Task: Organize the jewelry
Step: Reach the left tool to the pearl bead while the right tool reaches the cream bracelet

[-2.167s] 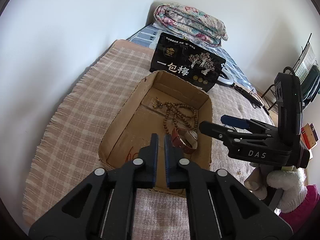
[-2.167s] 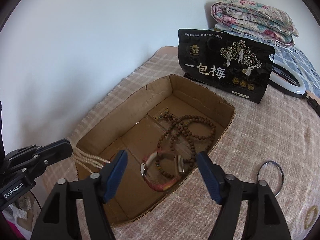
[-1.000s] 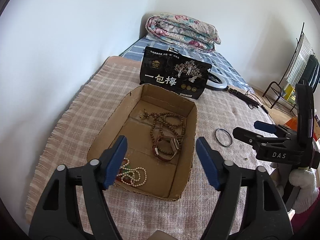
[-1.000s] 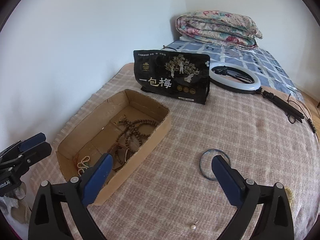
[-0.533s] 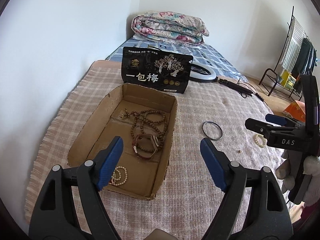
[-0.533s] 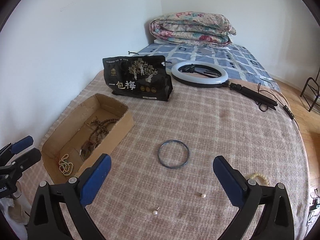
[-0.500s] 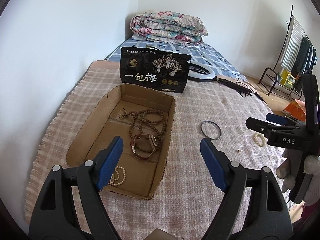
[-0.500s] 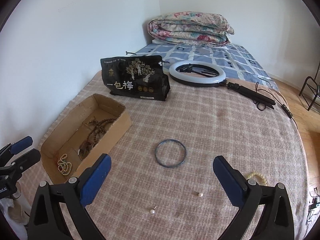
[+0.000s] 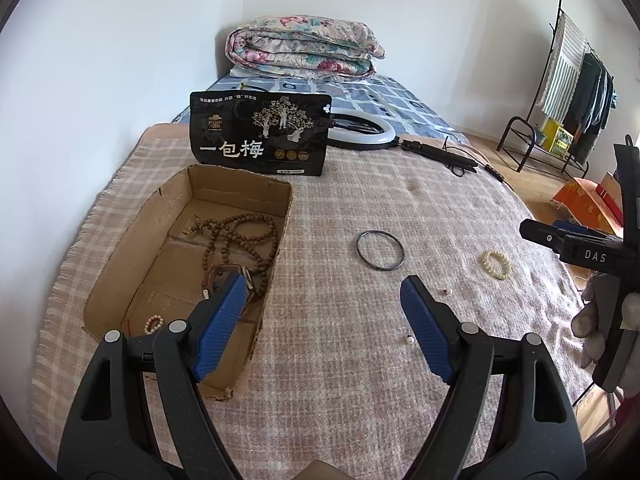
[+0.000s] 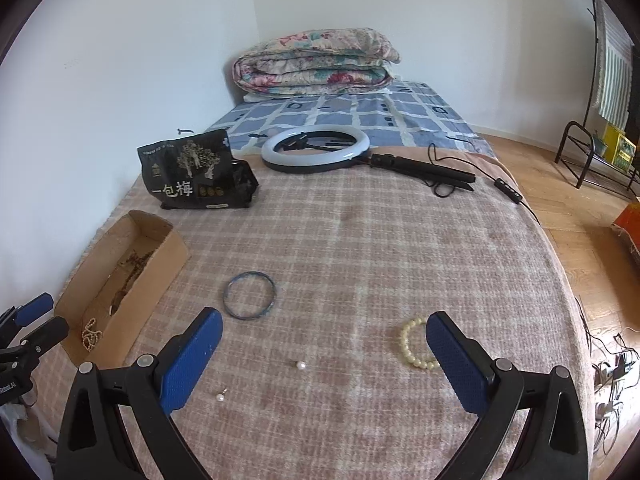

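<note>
1. The left tongs [image 9: 322,312] stand wide open with nothing between the blue pads, hanging over the right edge of the cardboard box [image 9: 152,220] and the blanket beside it.
2. The right tongs [image 10: 322,354] are likewise spread wide and empty, above the near part of the checked blanket [image 10: 400,240] that covers the bed.
3. Between the right pads lie two small pearl earrings: one [image 10: 300,365] farther off, one [image 10: 220,397] nearer and to the left.
4. A pale bead bracelet [image 10: 416,344] lies just inside the right pad, partly hidden by it.
5. A dark bangle [image 10: 250,296] lies flat on the blanket, far of the left pad and just right of the box.
6. Inside the box sit a long brown bead necklace [image 9: 240,236], a brown-strapped watch [image 9: 226,276] partly behind the left tongs' pad, and a small pearl string [image 9: 154,323] at the near end.
7. A black snack bag [image 9: 260,140] stands upright just beyond the box's far end.
8. A ring light [image 10: 316,148] on its stand lies to the right of the bag, and a folded floral quilt [image 10: 316,62] rests at the far end of the bed.
</note>
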A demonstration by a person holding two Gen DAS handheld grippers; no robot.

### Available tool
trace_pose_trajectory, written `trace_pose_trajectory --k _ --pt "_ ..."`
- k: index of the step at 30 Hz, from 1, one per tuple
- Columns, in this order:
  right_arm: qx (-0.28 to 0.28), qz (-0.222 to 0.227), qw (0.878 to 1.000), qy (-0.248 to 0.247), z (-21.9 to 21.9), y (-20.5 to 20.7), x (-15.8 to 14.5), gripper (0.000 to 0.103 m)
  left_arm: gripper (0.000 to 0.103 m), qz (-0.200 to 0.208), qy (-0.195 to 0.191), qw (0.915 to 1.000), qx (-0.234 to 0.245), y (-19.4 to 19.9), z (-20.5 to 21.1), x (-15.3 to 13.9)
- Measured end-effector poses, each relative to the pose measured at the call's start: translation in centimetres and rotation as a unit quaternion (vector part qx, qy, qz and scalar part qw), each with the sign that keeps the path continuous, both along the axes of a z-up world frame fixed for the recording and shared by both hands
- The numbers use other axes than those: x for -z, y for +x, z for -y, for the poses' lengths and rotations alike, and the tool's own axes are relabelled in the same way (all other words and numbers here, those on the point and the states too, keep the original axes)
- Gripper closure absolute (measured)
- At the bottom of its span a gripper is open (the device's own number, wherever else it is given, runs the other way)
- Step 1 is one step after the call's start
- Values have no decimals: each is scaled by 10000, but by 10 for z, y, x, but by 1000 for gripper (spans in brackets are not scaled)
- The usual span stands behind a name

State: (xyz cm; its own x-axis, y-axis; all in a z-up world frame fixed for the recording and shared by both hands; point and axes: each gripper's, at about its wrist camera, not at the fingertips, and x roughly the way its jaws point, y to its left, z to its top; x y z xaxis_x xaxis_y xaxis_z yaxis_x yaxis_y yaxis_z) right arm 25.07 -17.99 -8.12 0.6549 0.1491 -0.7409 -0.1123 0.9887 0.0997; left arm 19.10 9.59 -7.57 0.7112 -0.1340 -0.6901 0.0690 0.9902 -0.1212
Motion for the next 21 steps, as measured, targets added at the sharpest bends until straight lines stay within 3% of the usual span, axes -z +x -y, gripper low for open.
trace_pose_trajectory --k 9,18,21 --pt "574 -211 9979 225 66 -6 14 0 21 -211 -111 9990 365 4 32 16" --pt "833 -501 9945 389 105 -3 52 0 22 -551 -87 9960 704 4 59 44" --pt "905 -562 9939 273 111 1 63 1 31 -630 -18 9944 846 4 69 54"
